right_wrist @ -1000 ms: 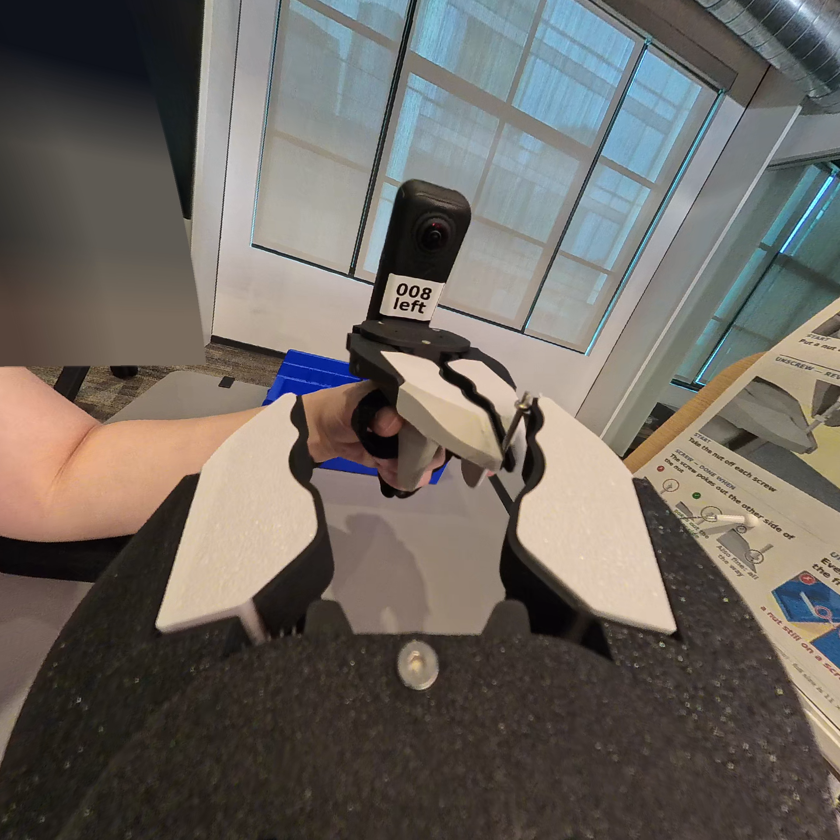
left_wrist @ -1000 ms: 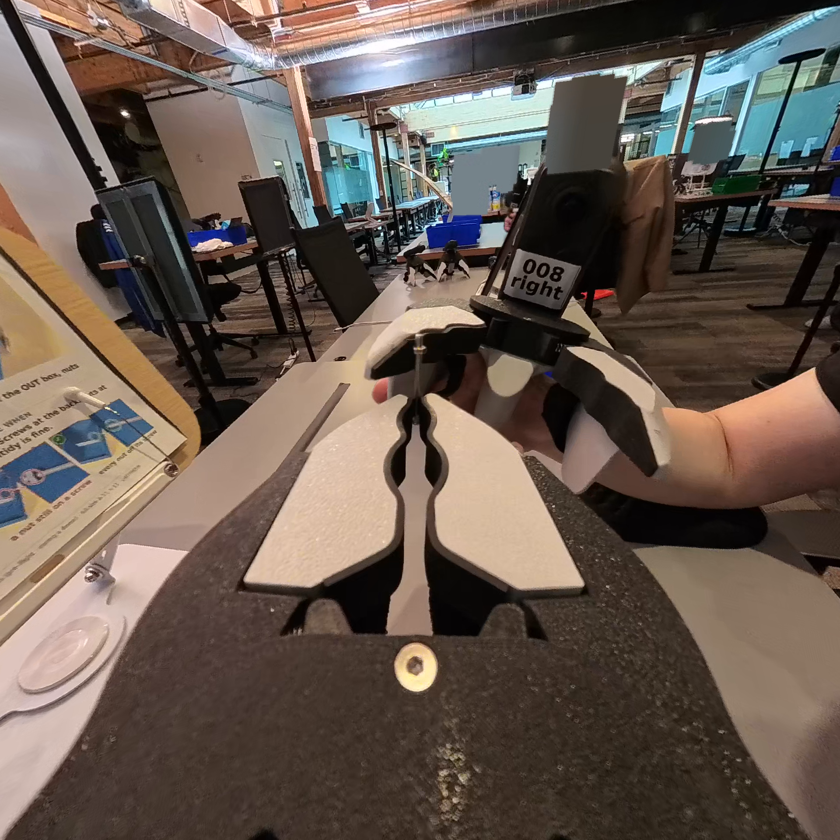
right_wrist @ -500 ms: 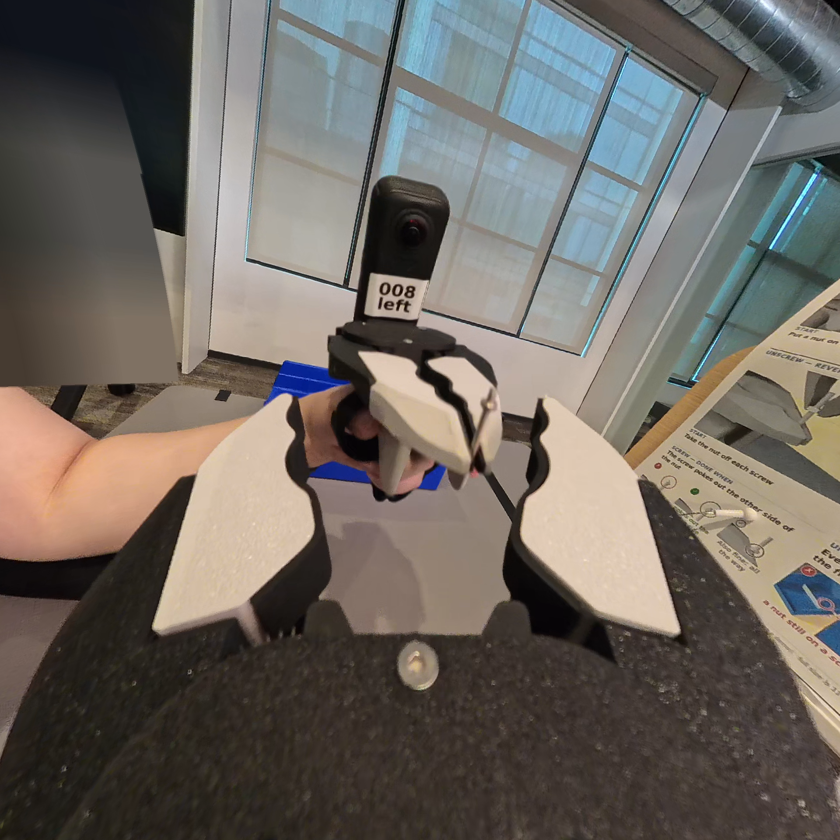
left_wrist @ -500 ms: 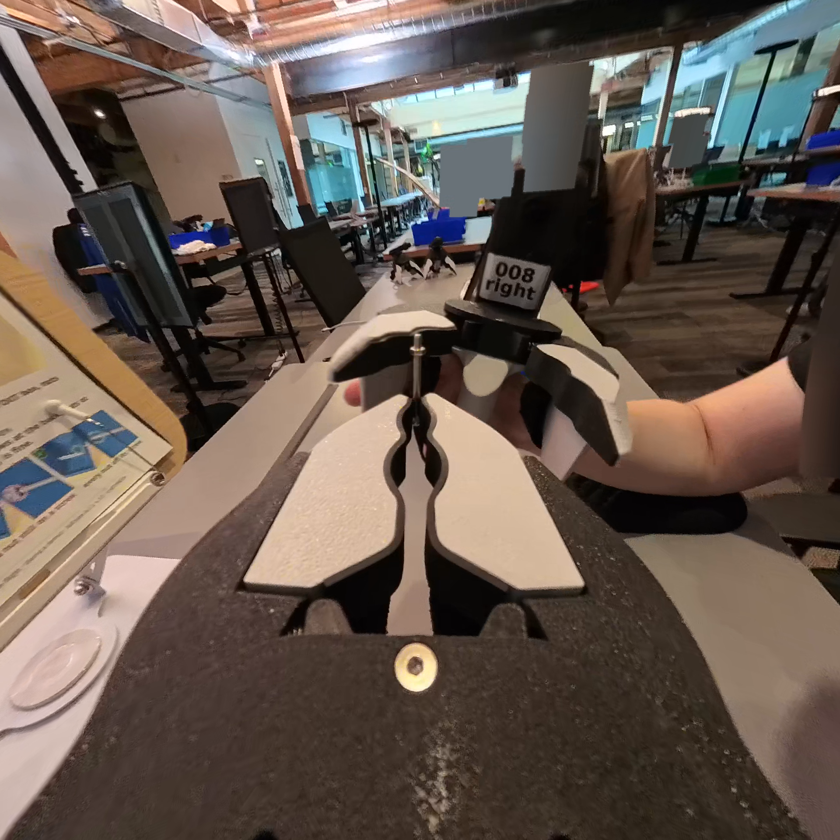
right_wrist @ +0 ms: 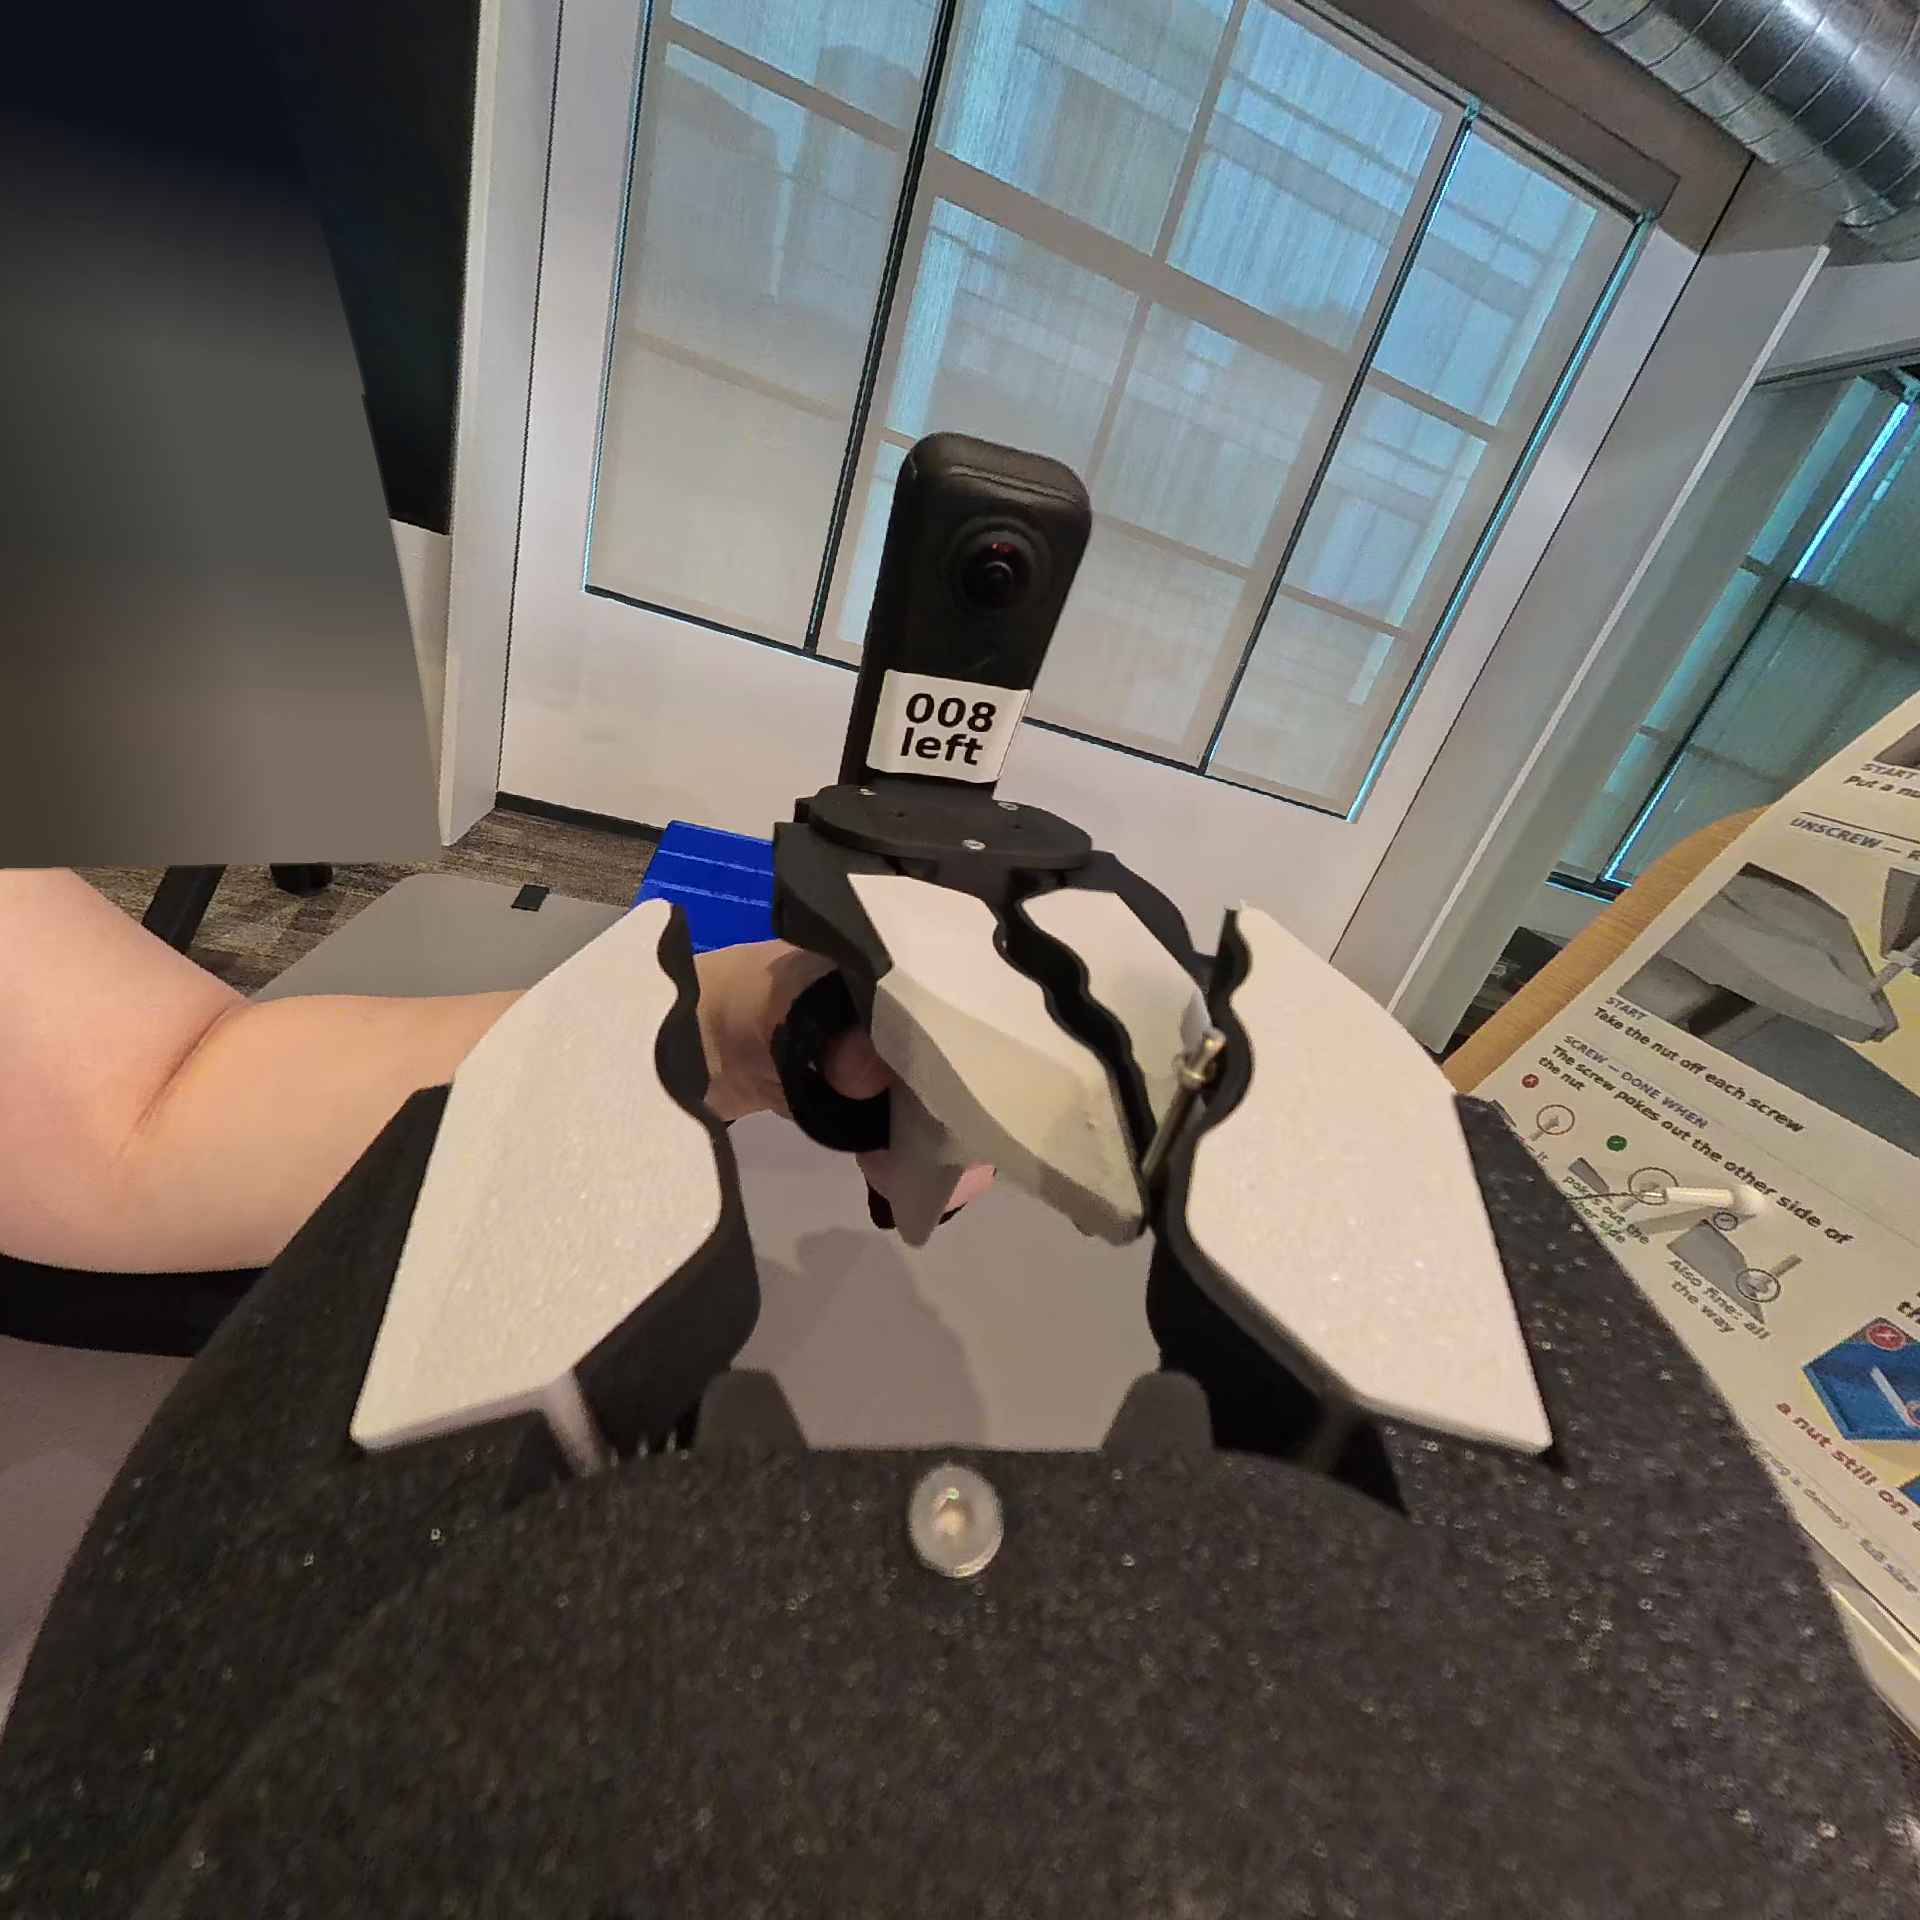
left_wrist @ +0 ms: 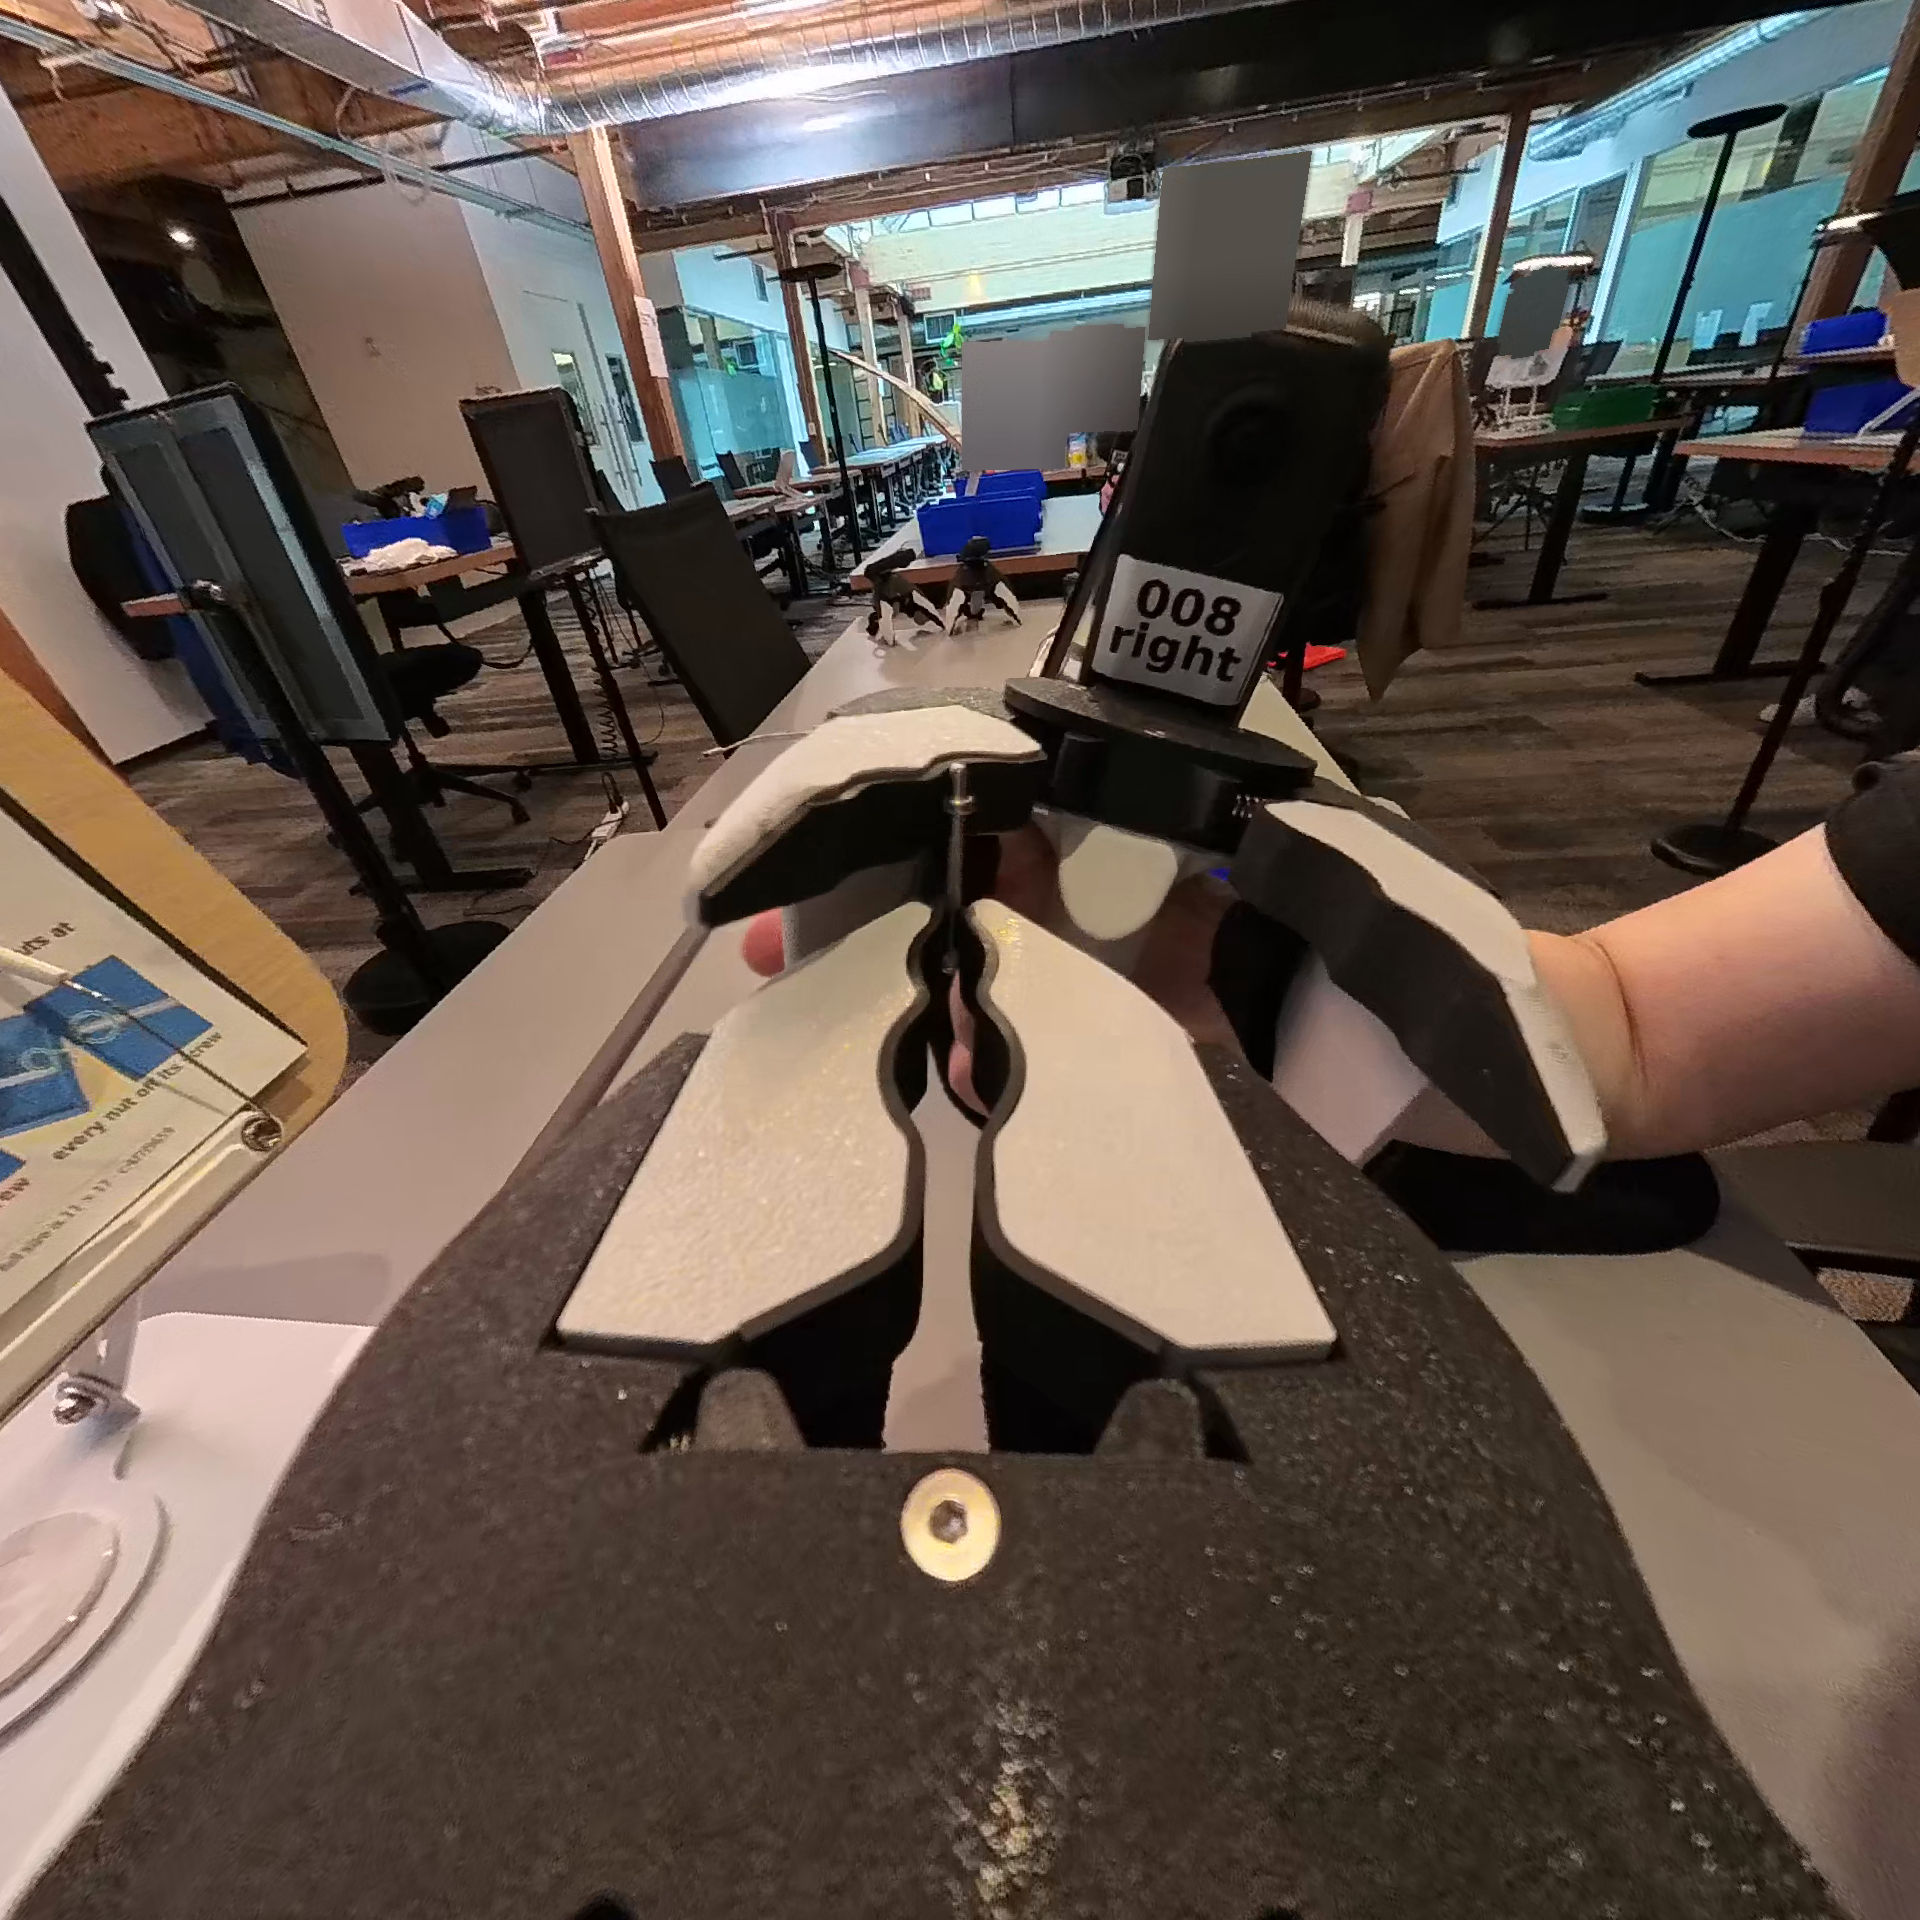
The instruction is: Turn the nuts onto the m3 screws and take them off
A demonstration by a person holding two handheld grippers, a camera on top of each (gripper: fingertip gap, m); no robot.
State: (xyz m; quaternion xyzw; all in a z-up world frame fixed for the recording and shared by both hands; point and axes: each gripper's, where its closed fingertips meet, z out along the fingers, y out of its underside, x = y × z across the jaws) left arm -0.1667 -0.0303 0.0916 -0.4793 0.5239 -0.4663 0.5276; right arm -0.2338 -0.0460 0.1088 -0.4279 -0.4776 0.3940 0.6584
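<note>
left gripper point(left_wrist: 948, 935): fingers closed on a thin metal screw point(left_wrist: 953, 862), standing upright from the tips
right gripper point(right_wrist: 951, 1023): fingers wide open; the screw point(right_wrist: 1184, 1091) sits just beside its right finger point(right_wrist: 1340, 1174)
below: grey surface point(left_wrist: 499, 1132)

The left claw point(right_wrist: 1138, 1195) fills the gap between the right claw's point(right_wrist: 951, 997) spread fingers point(right_wrist: 582, 1164).

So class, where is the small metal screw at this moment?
The screw is clamped upright in the shut left gripper, its nut end against one finger of the open right gripper.
</note>
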